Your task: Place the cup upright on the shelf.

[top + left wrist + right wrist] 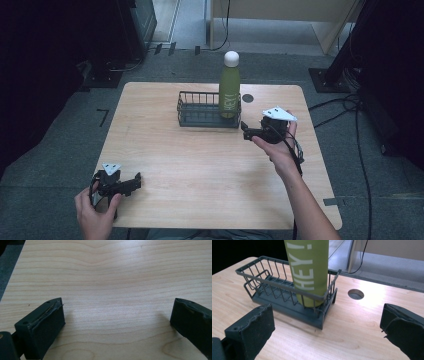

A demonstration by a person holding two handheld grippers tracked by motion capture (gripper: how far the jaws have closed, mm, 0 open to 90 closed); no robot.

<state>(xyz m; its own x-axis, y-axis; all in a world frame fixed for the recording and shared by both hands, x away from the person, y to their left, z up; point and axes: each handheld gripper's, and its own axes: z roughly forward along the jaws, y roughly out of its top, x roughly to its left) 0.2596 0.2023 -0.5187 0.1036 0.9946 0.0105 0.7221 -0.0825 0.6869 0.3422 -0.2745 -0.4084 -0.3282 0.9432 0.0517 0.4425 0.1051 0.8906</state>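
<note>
A tall green bottle point(229, 90) with a white cap and white lettering stands upright in the right end of a dark wire basket point(200, 111) at the back middle of the wooden table point(210, 165). My right gripper point(245, 130) is open, just right of the basket and pointing at it. In the right gripper view the bottle point(309, 265) and basket point(274, 286) sit beyond the open right gripper point(326, 313), with nothing between its jaws. My left gripper point(135, 183) rests open near the front left corner. The left gripper point(117, 312) spans bare wood there.
A round cable hole point(247, 98) lies in the tabletop just right of the bottle, and it appears again as the hole point(355, 294) in the right gripper view. Cables point(345, 107) run over the grey floor at the right. Dark equipment stands at the left and back.
</note>
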